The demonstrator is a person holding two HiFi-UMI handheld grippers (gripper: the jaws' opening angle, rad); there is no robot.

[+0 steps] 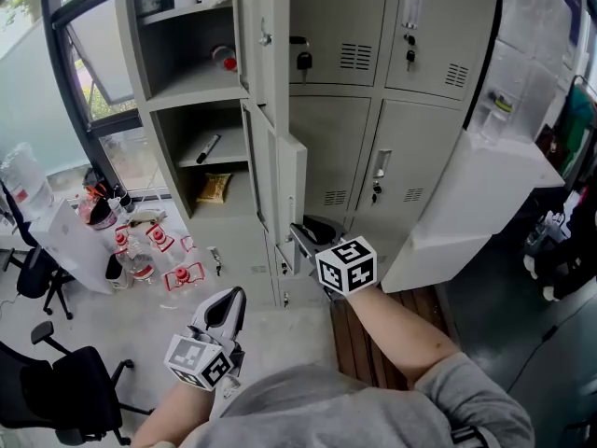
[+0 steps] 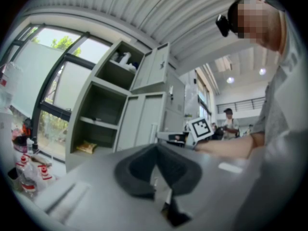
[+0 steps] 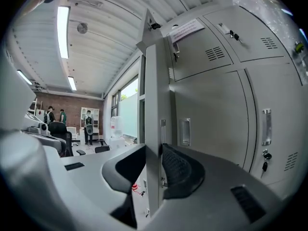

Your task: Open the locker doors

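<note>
A bank of grey lockers point(image 1: 326, 138) stands in front of me. The left column's doors hang open, and the lower open door point(image 1: 291, 180) turns its thin edge toward me. My right gripper point(image 1: 304, 235) reaches to that edge. In the right gripper view the door's edge point(image 3: 153, 105) runs up between the two pads, and the right gripper point(image 3: 153, 150) is shut on it from both sides. My left gripper point(image 1: 230, 301) hangs low by my body, away from the lockers. Its jaws meet at the tips with nothing between them in the left gripper view point(image 2: 156, 147).
Open compartments hold a yellow packet point(image 1: 215, 188) and a dark tool point(image 1: 208, 147). Closed locker doors point(image 1: 410, 175) are to the right, with a white cabinet point(image 1: 476, 203) leaning beside them. Bottles point(image 1: 154, 250) stand on the floor at left. Office chairs point(image 1: 65, 381) are behind.
</note>
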